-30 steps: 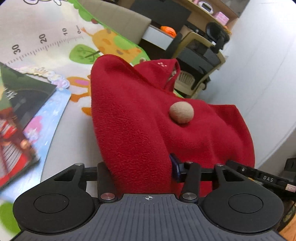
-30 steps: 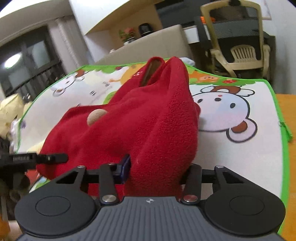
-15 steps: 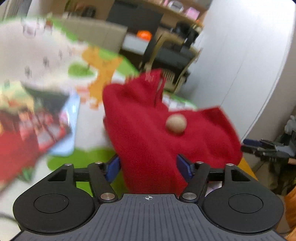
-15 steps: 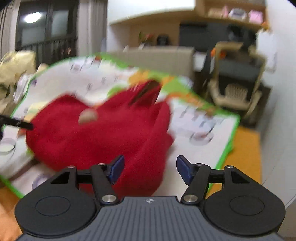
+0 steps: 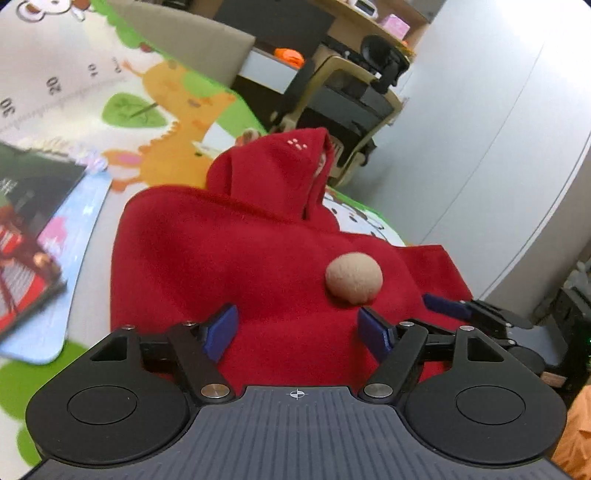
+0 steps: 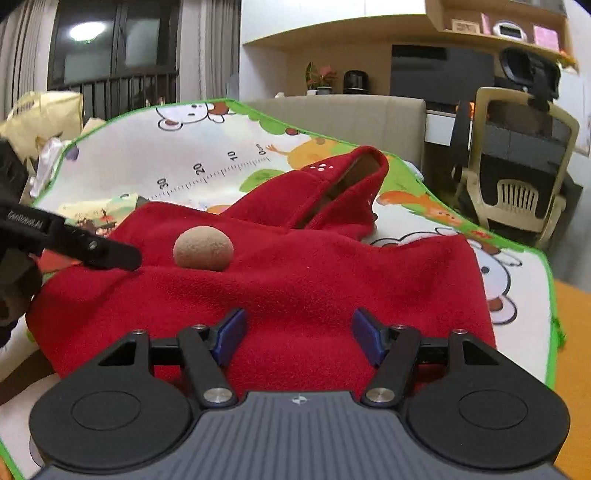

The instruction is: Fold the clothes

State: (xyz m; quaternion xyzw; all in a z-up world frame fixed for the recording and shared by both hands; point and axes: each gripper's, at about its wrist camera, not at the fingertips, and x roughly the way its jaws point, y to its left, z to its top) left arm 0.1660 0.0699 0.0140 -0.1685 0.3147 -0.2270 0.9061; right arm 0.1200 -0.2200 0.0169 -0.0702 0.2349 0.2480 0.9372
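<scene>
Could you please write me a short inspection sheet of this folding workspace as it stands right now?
Surface: cartoon play mat with a printed ruler and green border.
Job's things: red fleece garment lying on the mat, hood bunched at the far end; tan pompom on top.
Clutter: picture book on the mat beside the garment.
Grippers: left gripper and right gripper both open, over the garment's near edge.
Cables: nothing seen.
Surroundings: office chair, beige sofa back, wall shelf.
</scene>
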